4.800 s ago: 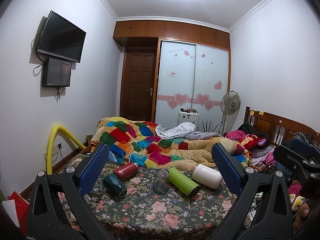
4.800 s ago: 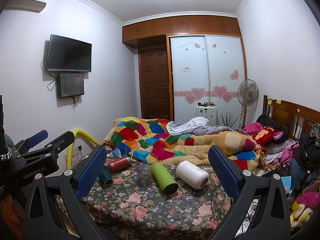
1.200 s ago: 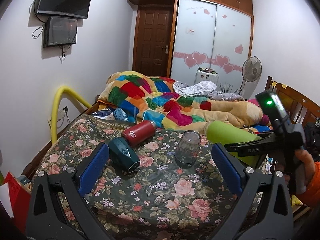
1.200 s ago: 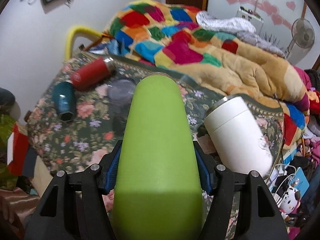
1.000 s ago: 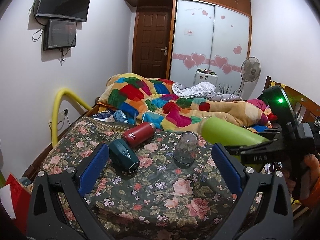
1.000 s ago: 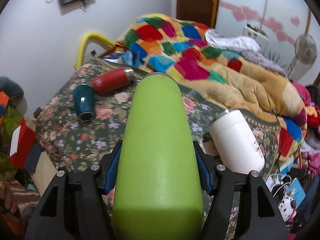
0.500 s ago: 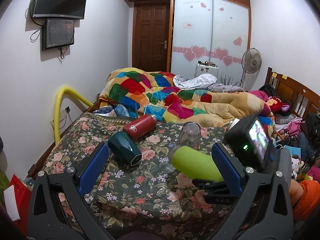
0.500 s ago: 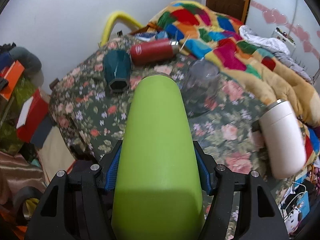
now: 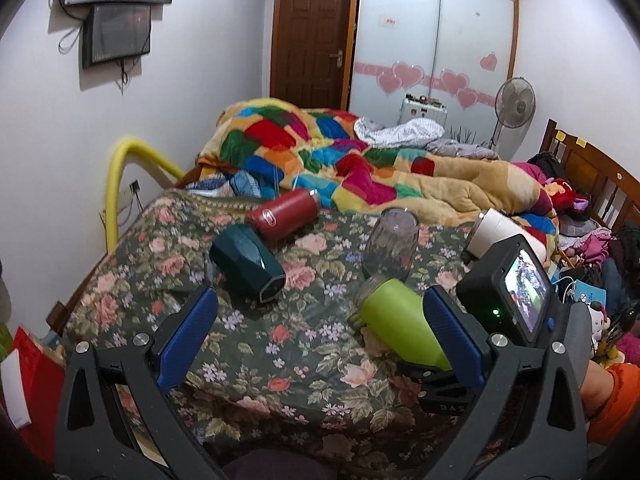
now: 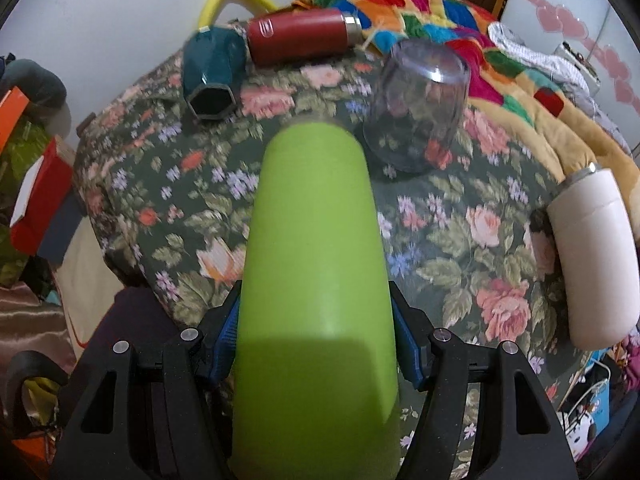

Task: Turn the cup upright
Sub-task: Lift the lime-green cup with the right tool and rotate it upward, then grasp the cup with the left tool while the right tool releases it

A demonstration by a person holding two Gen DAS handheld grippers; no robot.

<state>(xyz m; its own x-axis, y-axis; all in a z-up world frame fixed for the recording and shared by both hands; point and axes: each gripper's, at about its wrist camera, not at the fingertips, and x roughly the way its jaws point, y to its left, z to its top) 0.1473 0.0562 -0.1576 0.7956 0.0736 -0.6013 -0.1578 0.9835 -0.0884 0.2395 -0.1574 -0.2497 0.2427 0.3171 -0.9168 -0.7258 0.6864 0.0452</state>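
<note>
My right gripper (image 10: 316, 344) is shut on the green cup (image 10: 316, 264), which points its far end steeply down at the floral table cover (image 10: 440, 216). In the left wrist view the green cup (image 9: 396, 320) leans low over the cover (image 9: 288, 344), held by the right gripper's black body (image 9: 508, 304). My left gripper (image 9: 320, 332) is open and empty, near the table's front. A dark teal cup (image 9: 248, 262), a red bottle (image 9: 284, 218) and a white cup (image 9: 496, 232) lie on their sides. A clear glass (image 9: 394, 244) stands upside down.
A patchwork quilt (image 9: 320, 152) is heaped on the bed behind the table. A yellow pipe (image 9: 120, 172) arches at the left wall. A fan (image 9: 514, 104) stands at the back right. Red boxes (image 10: 36, 196) lie on the floor beside the table's left edge.
My right gripper has carried the green cup down toward the table's middle and tipped its far end lower over the floral cover. The left gripper has stayed open and nearly still.
</note>
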